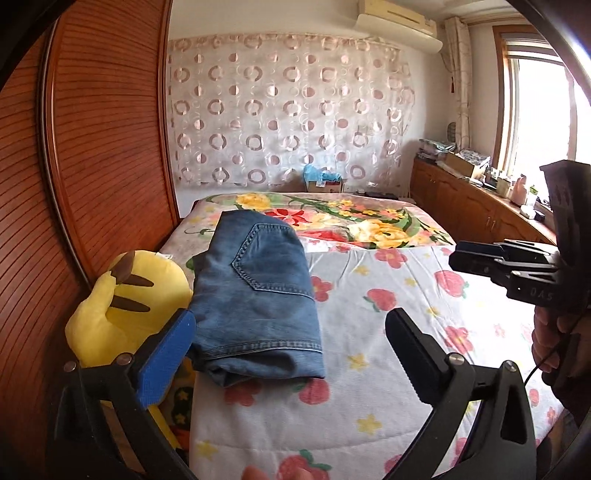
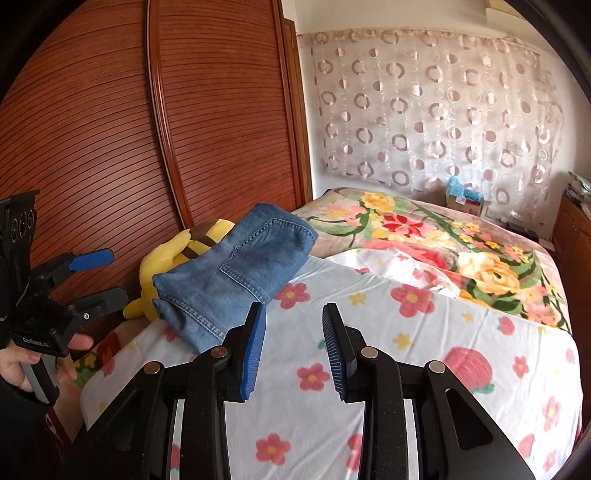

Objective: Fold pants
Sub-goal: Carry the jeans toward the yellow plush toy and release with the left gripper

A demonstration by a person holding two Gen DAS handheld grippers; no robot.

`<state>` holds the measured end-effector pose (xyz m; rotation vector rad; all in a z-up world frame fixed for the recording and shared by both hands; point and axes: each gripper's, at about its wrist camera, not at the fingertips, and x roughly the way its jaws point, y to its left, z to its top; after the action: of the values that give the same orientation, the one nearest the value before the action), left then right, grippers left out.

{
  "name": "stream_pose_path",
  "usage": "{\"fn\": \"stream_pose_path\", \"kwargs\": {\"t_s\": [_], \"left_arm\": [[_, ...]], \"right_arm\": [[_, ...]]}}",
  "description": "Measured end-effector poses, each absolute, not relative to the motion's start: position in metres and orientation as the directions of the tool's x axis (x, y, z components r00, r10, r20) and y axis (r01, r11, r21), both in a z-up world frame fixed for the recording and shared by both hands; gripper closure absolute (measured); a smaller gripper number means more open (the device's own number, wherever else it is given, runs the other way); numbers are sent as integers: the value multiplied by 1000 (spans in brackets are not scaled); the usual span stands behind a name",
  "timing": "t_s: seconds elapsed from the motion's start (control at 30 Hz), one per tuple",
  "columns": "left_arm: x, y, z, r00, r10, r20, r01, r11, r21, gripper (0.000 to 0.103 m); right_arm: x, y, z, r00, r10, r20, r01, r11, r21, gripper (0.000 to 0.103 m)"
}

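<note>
Left gripper [image 1: 291, 343] has its jaws spread wide w/ nothing between them; its blue pad sits just beside the near corner of the folded jeans [image 1: 255, 295] but whether it touches is unclear. Right gripper [image 2: 293, 347] stands partly open, pads apart, empty, above the flowered sheet [image 2: 406, 354]. Jeans lie folded into a compact stack, back pocket up, on the bed's left side, next to a yellow plush toy [image 1: 122, 306] by the wooden wardrobe [image 1: 92, 147]. Toy is partly hidden behind the jeans and pad. A hand [image 2: 33, 362] grips the left tool's handle, cut off at frame edge. Left cam alone shows the window [image 1: 535, 110], wall AC unit [image 1: 399, 26] and cluttered cabinet [image 1: 461, 192]; right cam shows more of the bright floral blanket [image 2: 443, 236].
</note>
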<state>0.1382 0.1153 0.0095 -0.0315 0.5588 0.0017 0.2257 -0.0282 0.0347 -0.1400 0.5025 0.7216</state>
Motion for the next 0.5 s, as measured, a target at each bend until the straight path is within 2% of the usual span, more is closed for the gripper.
{"fn": "stream_pose_path", "kwargs": {"t_s": [0.4, 0.47, 0.5], "left_arm": [[117, 94, 23, 862, -22, -507, 1, 999, -41, 0], [111, 86, 24, 864, -24, -502, 8, 999, -35, 0], [108, 82, 24, 866, -19, -500, 7, 1000, -26, 0]], "right_arm": [[184, -54, 41, 683, 569, -459, -622, 782, 44, 70], [175, -60, 41, 691, 560, -457, -613, 789, 42, 67], [171, -63, 42, 695, 558, -454, -608, 793, 42, 60]]}}
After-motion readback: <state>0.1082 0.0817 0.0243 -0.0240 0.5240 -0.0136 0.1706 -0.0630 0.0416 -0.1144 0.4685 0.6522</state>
